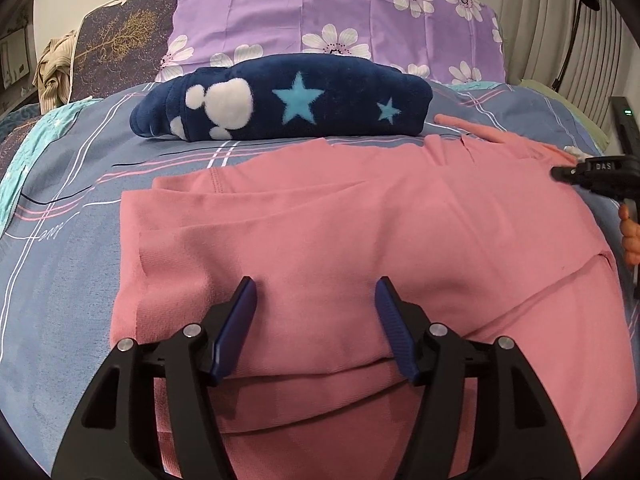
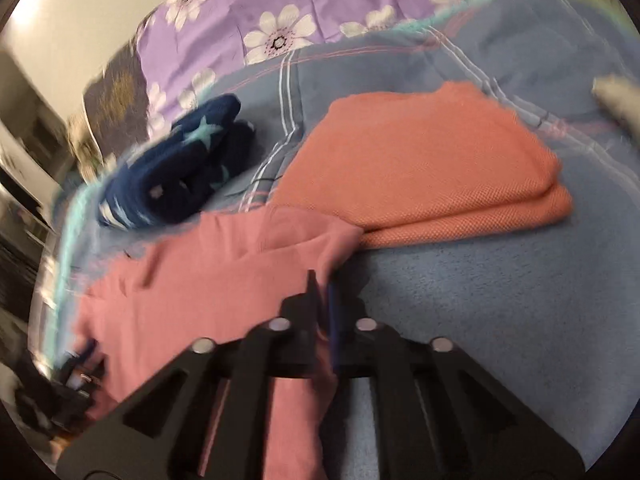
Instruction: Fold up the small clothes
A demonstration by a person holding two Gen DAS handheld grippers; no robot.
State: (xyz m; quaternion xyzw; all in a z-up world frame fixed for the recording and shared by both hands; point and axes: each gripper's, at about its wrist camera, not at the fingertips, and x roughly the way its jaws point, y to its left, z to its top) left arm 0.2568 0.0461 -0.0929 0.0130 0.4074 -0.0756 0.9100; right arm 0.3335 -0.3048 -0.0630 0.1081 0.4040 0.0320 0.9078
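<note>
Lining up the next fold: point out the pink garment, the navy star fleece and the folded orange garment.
pink garment [image 1: 320,232]: left wrist view, middle of its top layer.
navy star fleece [image 1: 344,108]: left wrist view, front face between the stars.
folded orange garment [image 2: 420,160]: right wrist view, top surface.

In the left wrist view, the shirt [image 1: 340,232] lies spread on the bed [image 1: 64,240] in the middle of the frame. A folded blanket [image 1: 288,104] sits behind it, higher up. A pillow [image 1: 332,12] leans at the top. In the right wrist view, a folded towel [image 2: 424,168] lies at upper right, touching the shirt's edge.
</note>
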